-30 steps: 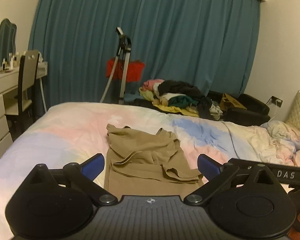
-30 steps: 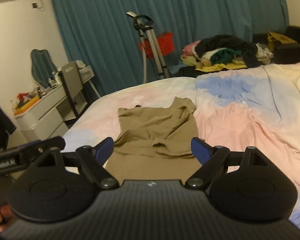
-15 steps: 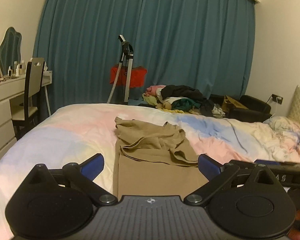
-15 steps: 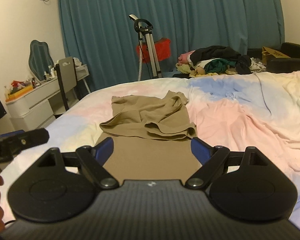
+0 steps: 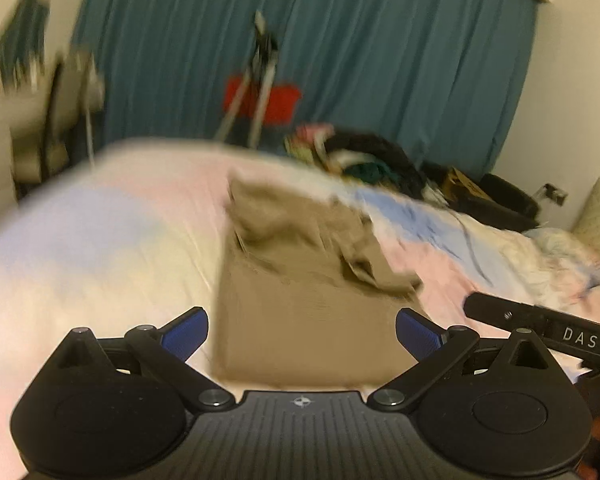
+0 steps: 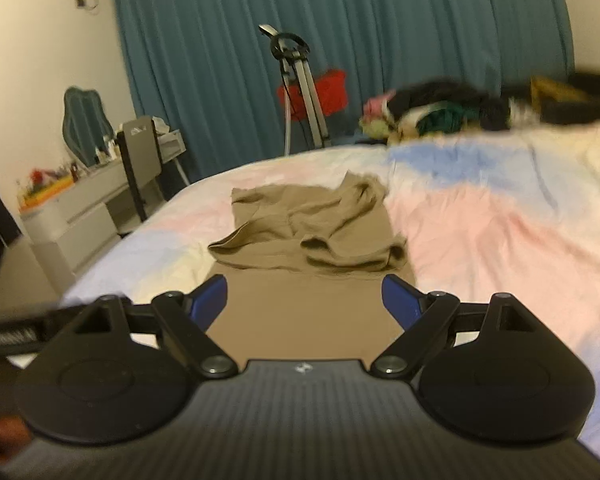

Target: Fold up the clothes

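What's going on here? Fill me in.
A person holds a two-finger gripper in each hand over a bed. A tan garment lies on it, its far part already folded over. The left gripper and right gripper are both open, above its near edge, gripping nothing.

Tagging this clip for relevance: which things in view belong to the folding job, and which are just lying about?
Part of the job:
- tan garment, partly folded on the bed
- left claw, open
- right claw, open

Lying about:
- clothes pile beyond the bed
- red box
- chair
- white dresser
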